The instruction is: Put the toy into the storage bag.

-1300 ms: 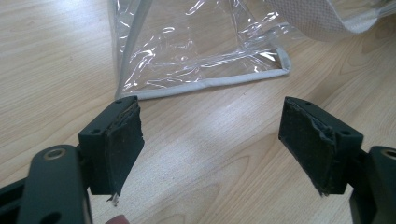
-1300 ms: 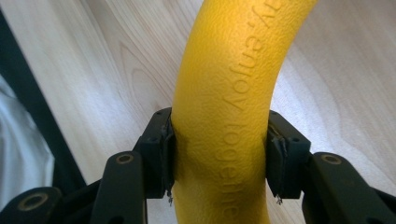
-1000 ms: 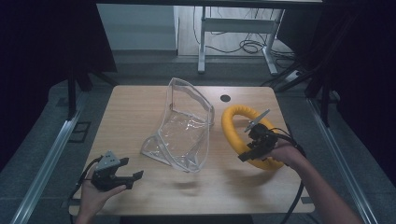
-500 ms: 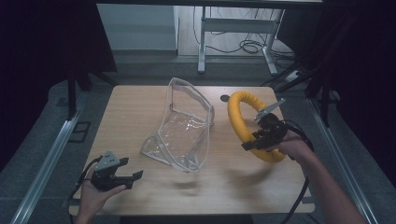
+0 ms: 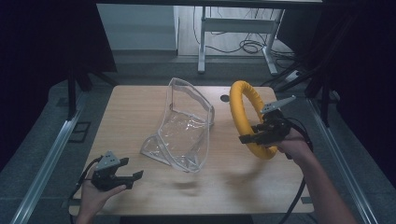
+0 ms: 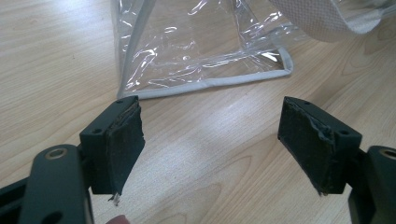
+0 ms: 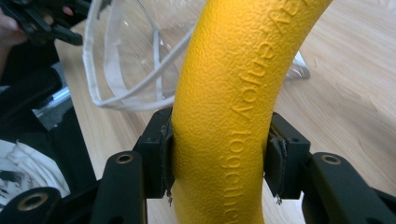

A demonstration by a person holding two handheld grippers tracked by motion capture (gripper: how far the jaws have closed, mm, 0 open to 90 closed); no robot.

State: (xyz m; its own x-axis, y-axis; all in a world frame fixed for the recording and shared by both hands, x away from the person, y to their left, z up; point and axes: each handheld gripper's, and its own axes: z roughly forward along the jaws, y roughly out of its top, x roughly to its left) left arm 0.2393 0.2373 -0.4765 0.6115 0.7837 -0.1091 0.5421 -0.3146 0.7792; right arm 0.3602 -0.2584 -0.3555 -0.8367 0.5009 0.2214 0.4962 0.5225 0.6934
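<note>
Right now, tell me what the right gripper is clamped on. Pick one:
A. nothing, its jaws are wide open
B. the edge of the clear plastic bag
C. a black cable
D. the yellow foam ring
D. In the right gripper view the right gripper has both jaws pressed against the sides of the yellow foam ring, and the high view shows the ring held up on edge in that hand.

The high view looks forward and down over the whole table, while each tool's camera sits low and close along its own jaws, both sharing the clear plastic bag at mid-table.
</note>
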